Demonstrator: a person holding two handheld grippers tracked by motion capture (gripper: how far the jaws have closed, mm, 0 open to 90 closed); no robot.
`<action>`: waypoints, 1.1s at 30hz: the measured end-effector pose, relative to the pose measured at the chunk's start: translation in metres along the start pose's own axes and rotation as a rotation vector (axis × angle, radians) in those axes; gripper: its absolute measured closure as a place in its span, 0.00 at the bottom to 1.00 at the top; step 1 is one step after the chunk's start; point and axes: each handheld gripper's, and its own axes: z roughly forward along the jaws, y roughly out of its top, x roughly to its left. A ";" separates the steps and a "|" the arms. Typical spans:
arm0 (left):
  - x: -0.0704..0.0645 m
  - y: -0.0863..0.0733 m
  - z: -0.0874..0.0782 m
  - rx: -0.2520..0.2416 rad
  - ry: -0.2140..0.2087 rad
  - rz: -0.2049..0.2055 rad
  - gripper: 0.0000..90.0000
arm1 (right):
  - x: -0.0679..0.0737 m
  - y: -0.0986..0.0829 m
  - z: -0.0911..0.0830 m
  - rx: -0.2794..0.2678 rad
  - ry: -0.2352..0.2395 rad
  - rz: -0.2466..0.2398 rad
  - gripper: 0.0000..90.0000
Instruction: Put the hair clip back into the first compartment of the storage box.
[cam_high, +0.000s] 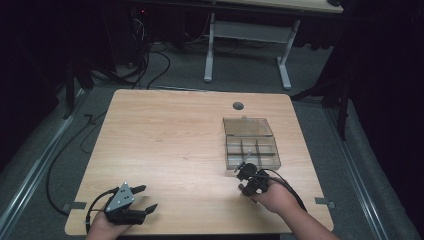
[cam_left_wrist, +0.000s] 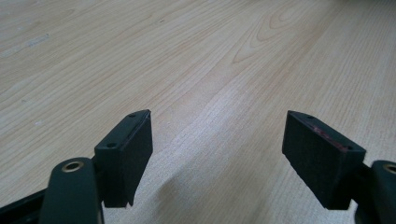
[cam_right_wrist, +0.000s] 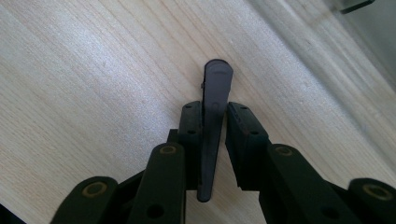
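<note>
Wooden table (cam_high: 175, 130) seen from above, with a person's two hands entering from the bottom edge, each holding a black two-jaw gripper. Toward the right side sits a clear plastic compartment box (cam_high: 250, 145), its lid hinged open and lying flat behind it. No contents can be made out in its compartments at this size.

The right gripper (cam_high: 243, 172) hovers just short of the box's near edge. In the right gripper view, its jaws are clamped on a slim dark clip-like piece (cam_right_wrist: 214, 126), a narrow tapered strip with a rounded tip. The piece stands lengthwise between the two pads, its rounded end poking out beyond the fingertips and its thinner end running back between the jaws. Part of the box's clear wall shows at the upper right of that view.

The left gripper (cam_high: 142, 197) rests near the front left corner of the table, well apart from the box. Its jaws are spread wide with nothing between them, over bare wood.

Judging by this, the piece is already picked up and carried close to the box; lowering it into a compartment and letting go seem yet to be done.
</note>
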 end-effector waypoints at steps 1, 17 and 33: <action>0.000 0.000 0.000 0.001 -0.001 0.000 0.28 | 0.000 0.000 0.000 -0.001 0.001 0.002 0.85; 0.000 0.000 0.000 0.002 -0.003 0.000 0.28 | -0.001 0.003 -0.002 0.002 0.014 -0.001 0.88; 0.000 0.000 0.000 0.002 -0.004 0.001 0.28 | -0.009 -0.001 -0.015 -0.010 0.017 0.023 0.88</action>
